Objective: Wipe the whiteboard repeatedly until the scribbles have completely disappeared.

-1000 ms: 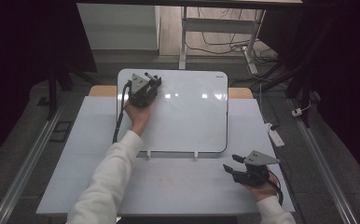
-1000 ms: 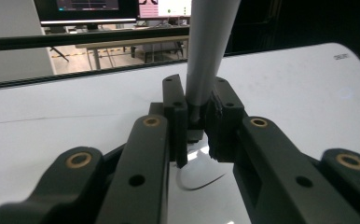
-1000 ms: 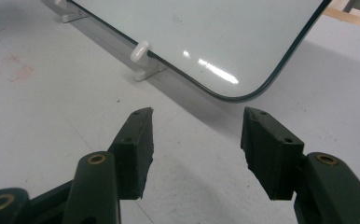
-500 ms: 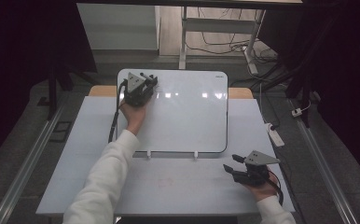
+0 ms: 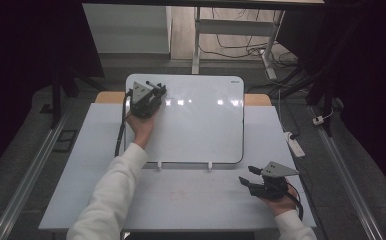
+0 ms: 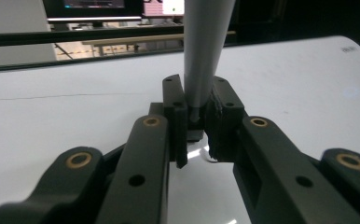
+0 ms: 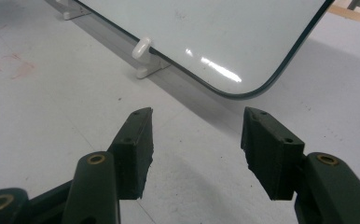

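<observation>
From above, the left hand-held gripper [image 5: 153,95] sits over the whiteboard's [image 5: 201,125] far left corner. Its own view shows a grey marker [image 6: 205,51] clamped upright. The right hand-held gripper [image 7: 197,140] gapes wide, empty, above the worktop [image 7: 43,121].

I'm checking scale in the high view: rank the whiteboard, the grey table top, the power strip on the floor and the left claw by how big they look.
Largest to smallest:
1. grey table top
2. whiteboard
3. left claw, shut on a marker
4. power strip; it lies lower and farther from the camera, so the last two are unsure.
</observation>
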A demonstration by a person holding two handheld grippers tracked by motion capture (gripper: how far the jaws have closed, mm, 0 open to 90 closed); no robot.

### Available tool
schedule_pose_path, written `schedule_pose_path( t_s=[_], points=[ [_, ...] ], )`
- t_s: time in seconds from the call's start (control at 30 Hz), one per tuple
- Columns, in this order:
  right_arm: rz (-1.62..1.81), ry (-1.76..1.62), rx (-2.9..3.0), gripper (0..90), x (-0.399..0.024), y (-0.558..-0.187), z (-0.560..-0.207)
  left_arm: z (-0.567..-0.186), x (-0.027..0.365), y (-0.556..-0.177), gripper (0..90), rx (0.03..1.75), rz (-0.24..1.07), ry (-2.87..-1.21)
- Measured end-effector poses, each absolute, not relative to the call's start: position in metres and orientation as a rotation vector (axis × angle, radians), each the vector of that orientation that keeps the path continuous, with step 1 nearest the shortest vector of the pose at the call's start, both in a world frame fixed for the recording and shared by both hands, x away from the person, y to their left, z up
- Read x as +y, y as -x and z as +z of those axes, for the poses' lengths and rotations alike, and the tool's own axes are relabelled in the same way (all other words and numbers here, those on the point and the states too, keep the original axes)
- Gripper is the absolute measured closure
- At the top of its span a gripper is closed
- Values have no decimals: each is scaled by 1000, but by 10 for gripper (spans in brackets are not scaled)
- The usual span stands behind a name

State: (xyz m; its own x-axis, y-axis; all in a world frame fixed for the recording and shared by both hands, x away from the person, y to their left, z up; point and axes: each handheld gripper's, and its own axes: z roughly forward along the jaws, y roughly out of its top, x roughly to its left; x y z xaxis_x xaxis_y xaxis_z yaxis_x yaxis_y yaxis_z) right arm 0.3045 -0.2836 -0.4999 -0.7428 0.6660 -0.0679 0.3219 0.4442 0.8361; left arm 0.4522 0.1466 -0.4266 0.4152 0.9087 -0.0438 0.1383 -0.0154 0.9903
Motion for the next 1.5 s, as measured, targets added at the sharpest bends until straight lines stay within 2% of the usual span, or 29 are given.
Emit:
schedule_pose_path(
  t_s=[0.37, 0.67, 1.0, 1.27, 1.5],
  points=[
    [1217, -837, 2313, 434, -283, -305, -500, -440, 117, -440, 787, 924, 772, -1512],
    [1217, -832, 2315, 433, -282, -305, -500, -436, 153, -442, 787, 1004, 788, -1446],
    [1217, -834, 2316, 433, -281, -305, -500, -446, 105, -435, 787, 928, 737, -1494],
    [1220, -831, 2315, 432, -282, -305, -500, -441, 144, -436, 787, 995, 769, -1454],
    [1216, -822, 2319, 432, -279, -304, -500, -443, 138, -434, 786, 995, 770, -1454]
  ],
)
